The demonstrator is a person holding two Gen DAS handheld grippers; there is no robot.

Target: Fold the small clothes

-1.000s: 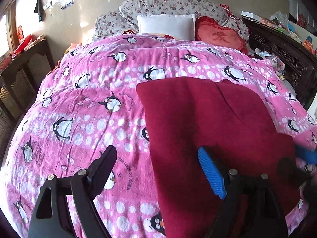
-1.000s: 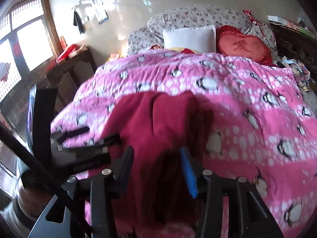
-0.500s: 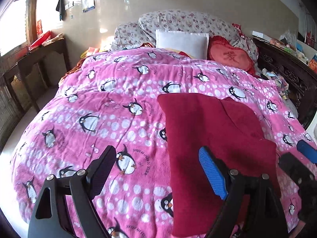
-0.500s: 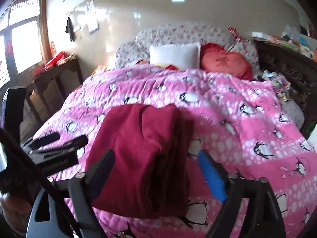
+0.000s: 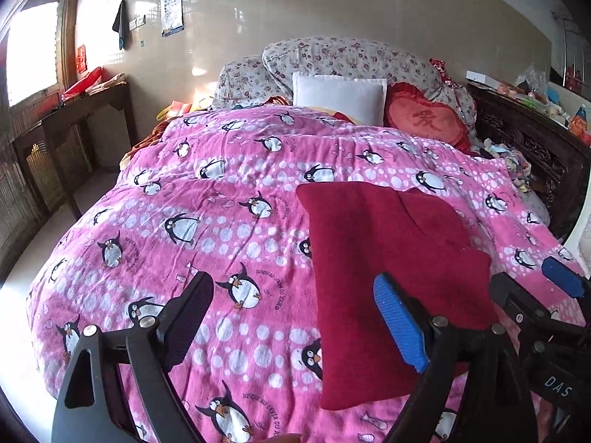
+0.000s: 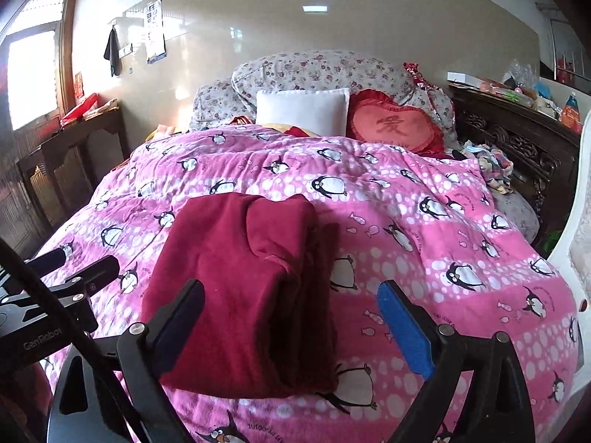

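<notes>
Now 1 folded red garment (image 5: 384,258), 2 claws wide.

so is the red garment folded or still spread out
Folded. The red garment lies on the pink blanket as a compact rectangle, with stacked layers showing along its right edge. Neither gripper holds it.

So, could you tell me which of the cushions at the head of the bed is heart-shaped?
The red cushion on the right; the white pillow beside it is plain and rectangular.

The left gripper (image 5: 291,317) and the right gripper (image 6: 291,317) both point downward, jaws spread wide, having just been opening, with nothing pinched between them.
</notes>
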